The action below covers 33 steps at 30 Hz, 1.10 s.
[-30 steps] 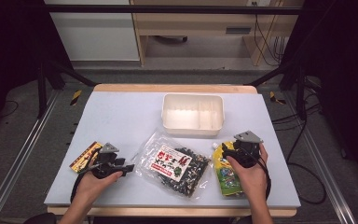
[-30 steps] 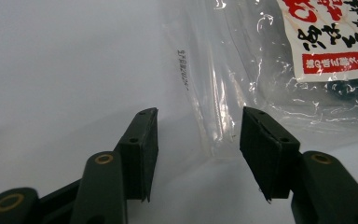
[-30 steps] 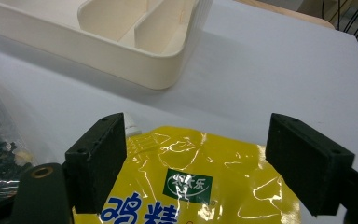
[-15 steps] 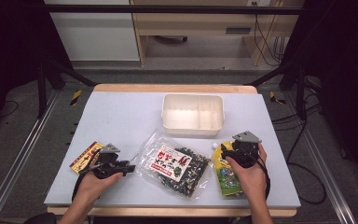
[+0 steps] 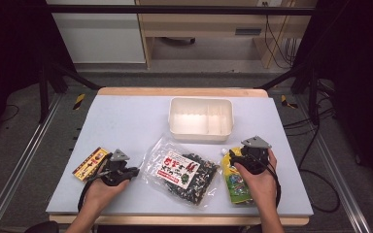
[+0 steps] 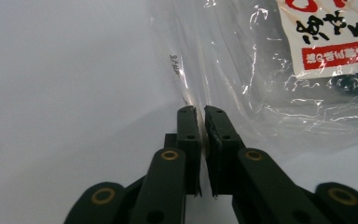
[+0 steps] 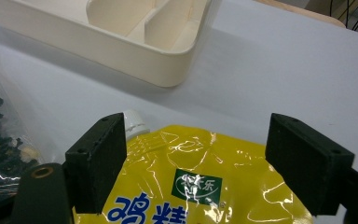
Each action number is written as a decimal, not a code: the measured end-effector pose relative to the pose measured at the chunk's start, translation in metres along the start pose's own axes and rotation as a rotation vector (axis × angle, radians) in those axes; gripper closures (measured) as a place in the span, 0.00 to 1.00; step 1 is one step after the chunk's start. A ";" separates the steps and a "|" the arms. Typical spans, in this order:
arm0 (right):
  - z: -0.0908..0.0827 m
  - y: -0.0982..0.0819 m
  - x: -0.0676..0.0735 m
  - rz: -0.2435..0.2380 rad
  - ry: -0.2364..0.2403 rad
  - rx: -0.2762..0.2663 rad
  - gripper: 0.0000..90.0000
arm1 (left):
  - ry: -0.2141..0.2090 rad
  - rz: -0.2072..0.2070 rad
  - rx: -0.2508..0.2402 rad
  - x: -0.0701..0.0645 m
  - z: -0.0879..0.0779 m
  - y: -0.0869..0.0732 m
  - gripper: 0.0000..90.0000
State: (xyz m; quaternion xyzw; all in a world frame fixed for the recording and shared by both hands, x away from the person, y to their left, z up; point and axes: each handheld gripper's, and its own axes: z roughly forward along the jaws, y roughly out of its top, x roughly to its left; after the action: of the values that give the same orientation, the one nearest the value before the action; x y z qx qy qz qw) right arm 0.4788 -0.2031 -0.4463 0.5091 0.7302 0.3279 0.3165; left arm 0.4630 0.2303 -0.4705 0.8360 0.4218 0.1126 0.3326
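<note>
Where the forearms enter at the near edge, a pale blue-grey table with a wooden rim, under black frame bars, grey floor all round. Closest on it, the left hand around the left gripper, aimed rightward at a clear bag of dark dried bits with a red-and-white label; in the left gripper view, jaws nearly together with only a thin slit between, tips right at the bag's clear edge, whether pinching the film impossible to tell. Just behind that gripper on the left, a flat yellow packet lying slantwise. Bag itself lying flat at centre front, long axis running diagonally from near right to far left. On the right, the right hand with the right gripper over a yellow-green pouch; pouch flat on the table, long axis running near to far, white cap at the far end pointing toward the box. In the right gripper view, jaws spread wide, one on each side of the pouch's top, gripping nothing. Farther back at centre, a cream box with dividers inside, long side across the table. Beyond the table, light wooden furniture, a white cabinet front and cables on the floor.
</note>
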 end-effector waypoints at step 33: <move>-0.005 0.005 0.007 -0.021 0.006 -0.032 0.23 | 0.070 0.131 -0.145 0.004 -0.055 0.016 1.00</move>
State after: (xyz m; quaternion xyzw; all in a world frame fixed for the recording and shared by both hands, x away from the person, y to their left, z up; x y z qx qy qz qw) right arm 0.4758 -0.1965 -0.4407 0.4955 0.7310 0.3377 0.3256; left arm 0.4495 0.2520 -0.4188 0.8310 0.3682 0.1934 0.3694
